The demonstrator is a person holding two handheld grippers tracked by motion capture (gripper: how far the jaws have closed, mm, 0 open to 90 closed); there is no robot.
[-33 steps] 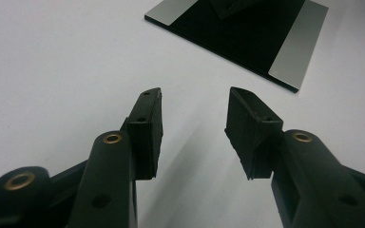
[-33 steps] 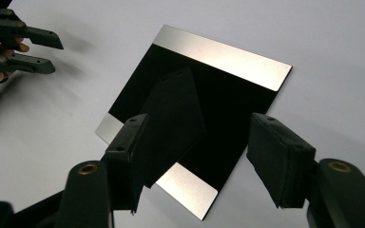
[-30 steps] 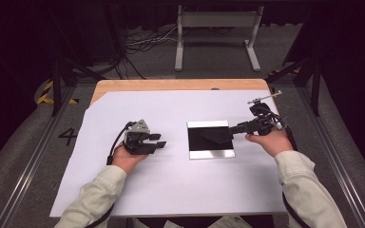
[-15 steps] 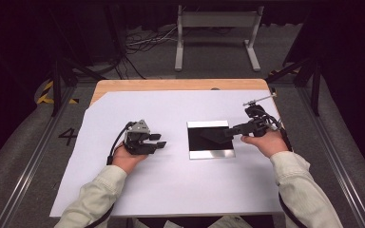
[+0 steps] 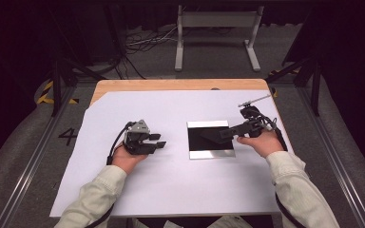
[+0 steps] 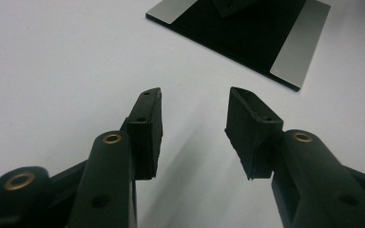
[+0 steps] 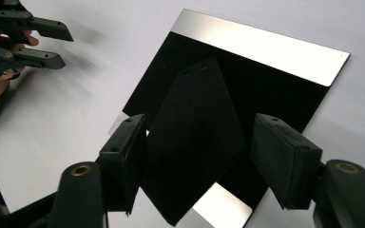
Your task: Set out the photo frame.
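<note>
A flat picture frame (image 5: 211, 139) lies back-up near the middle of the white table sheet (image 5: 171, 190), its dark backing bordered by silver strips along the far and near edges. The right gripper (image 5: 221, 135) reaches over its right edge, jaws spread wide on either side of the black stand flap (image 7: 195, 137), which seems lifted off the backing; whether a pad touches it is hard to tell. The left gripper (image 5: 159, 144) rests on bare sheet well left of the frame, jaws parted and empty, with open sheet all around.
</note>
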